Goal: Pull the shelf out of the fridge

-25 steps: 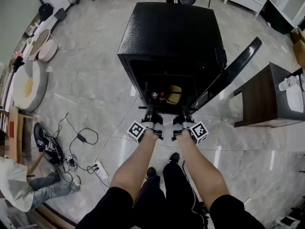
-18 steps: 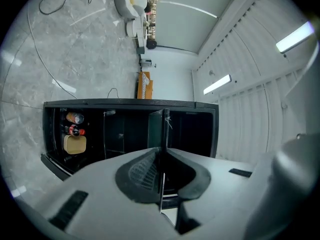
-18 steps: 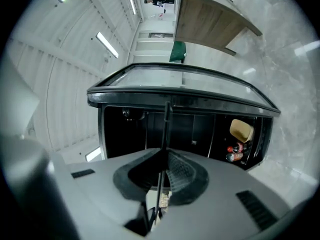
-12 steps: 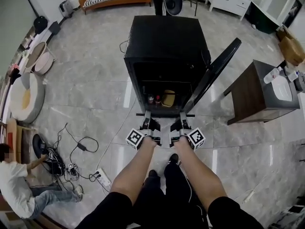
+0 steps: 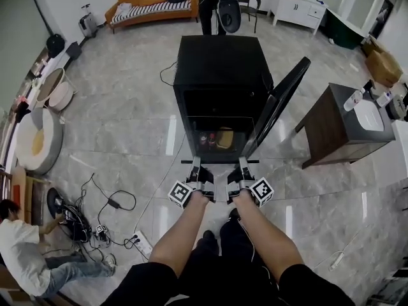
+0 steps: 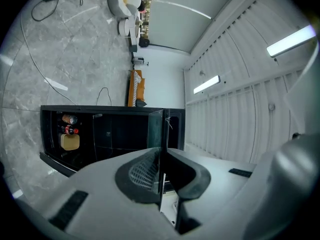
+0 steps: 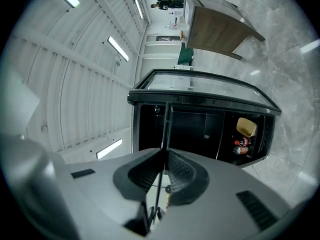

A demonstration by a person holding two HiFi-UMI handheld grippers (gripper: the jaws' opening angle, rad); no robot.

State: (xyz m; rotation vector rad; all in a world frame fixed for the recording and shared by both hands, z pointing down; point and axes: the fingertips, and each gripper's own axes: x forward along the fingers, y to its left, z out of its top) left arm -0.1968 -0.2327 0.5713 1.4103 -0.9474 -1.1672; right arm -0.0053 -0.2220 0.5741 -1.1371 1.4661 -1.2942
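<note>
**Both grippers clamped on the shelf in front of the open fridge**

The left gripper (image 5: 194,166) and the right gripper (image 5: 243,166) are side by side at the ends of the person's outstretched arms. Each is closed on the near edge of the shelf (image 5: 220,162). In the left gripper view, the left gripper (image 6: 161,155) pinches the thin pane (image 6: 161,126) edge-on between its pads. The right gripper (image 7: 164,158) does the same with the shelf (image 7: 166,121) in its own view.

The shelf runs from the jaws towards the fridge (image 5: 220,62) and looks clear of the cabinet, though the glass is hard to trace. Behind it, small bottles (image 5: 207,139) and a yellow item (image 5: 224,138) sit low in the dark interior. The fridge door (image 5: 285,99) is swung open to the right. A dark counter (image 5: 331,125) stands beyond it, and a sofa (image 5: 153,8) lines the far wall.
</note>
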